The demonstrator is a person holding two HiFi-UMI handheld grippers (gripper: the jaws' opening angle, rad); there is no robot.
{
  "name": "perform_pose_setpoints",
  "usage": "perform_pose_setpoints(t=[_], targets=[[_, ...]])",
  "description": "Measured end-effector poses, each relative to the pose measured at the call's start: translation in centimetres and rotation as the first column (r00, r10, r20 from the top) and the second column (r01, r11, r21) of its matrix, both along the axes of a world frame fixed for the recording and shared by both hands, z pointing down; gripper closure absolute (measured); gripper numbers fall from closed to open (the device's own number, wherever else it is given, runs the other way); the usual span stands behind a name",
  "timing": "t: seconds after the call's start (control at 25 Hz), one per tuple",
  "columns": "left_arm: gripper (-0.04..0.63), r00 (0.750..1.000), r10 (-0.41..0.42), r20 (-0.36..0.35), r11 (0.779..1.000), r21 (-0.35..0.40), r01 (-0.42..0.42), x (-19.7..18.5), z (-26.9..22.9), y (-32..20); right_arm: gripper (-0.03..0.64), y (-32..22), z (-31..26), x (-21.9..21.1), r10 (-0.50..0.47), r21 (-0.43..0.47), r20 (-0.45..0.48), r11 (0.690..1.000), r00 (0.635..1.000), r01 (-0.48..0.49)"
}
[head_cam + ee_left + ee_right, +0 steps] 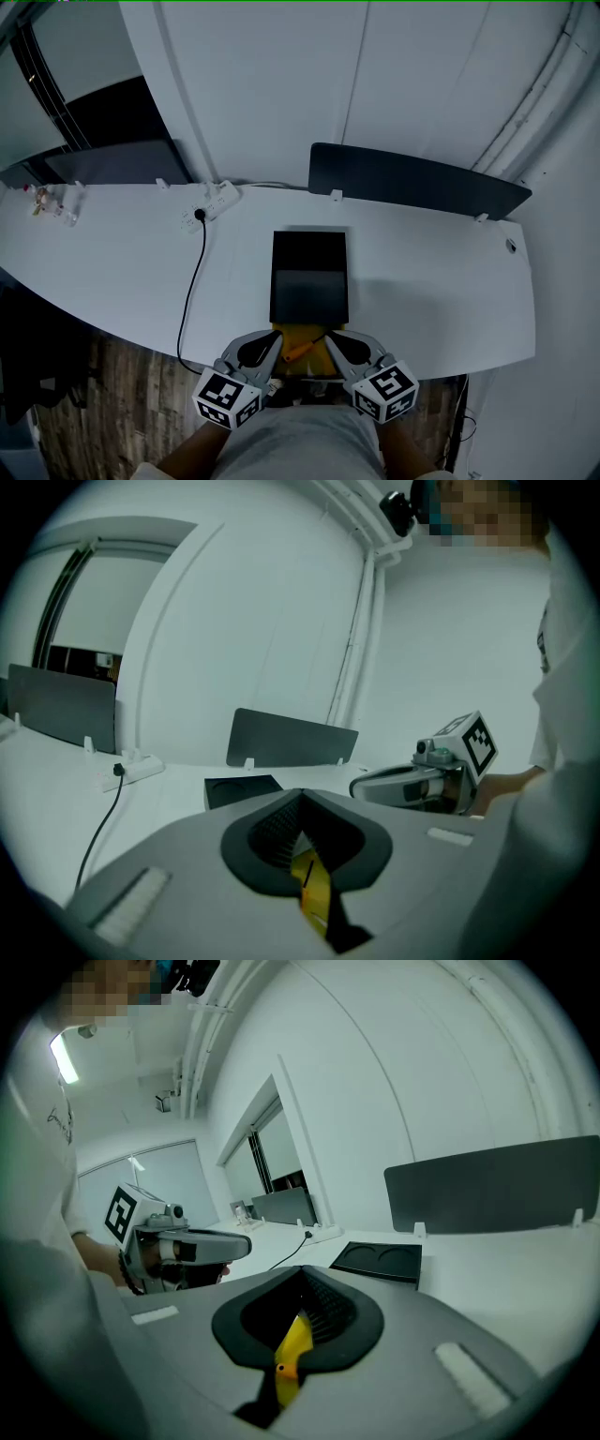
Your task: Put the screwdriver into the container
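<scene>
The white table (pixel 422 281) carries a black container (pixel 309 277) near the middle of its near edge, with a yellow sheet (pixel 302 337) at that edge. A power strip (pixel 211 204) lies by the far edge, and its cable (pixel 194 281) crosses to the near edge.

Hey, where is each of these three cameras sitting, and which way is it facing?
Head view: on the person's head, looking steeply down at the white table, black container, left gripper and right gripper; forearms and shirt show.
Left gripper view: rides the left gripper, looking along its shut jaws across the table to a dark panel; shirt at right.
Right gripper view: rides the right gripper, facing likewise; shirt at left.
Shared: the container is in all three; each gripper view shows the other gripper.
</scene>
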State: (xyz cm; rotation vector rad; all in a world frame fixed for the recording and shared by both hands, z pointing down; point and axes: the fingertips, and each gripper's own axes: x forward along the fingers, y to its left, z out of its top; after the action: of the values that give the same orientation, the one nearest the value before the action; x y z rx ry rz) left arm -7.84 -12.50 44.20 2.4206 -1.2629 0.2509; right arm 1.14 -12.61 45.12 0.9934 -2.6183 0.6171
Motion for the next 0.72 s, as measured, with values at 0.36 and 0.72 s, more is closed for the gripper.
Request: perform_pose_setpoints(t=[0.36, 0.72], targets=[[0.594, 1.0, 0.02, 0.023, 1.0, -0.012, -0.02, -0.01, 0.11, -0.4, 0.603, -0.07, 0.06, -0.11, -0.014, 0.0, -0.029, 1.0, 0.999, 0.014], [0.594, 0.998, 0.043, 0.035, 0.999, -0.016, -0.043, 0.33, 0.27, -0.59, 0.603, -0.49, 0.06, -0.16, -0.01, 0.001, -0.03, 1.0, 1.0, 0.01]])
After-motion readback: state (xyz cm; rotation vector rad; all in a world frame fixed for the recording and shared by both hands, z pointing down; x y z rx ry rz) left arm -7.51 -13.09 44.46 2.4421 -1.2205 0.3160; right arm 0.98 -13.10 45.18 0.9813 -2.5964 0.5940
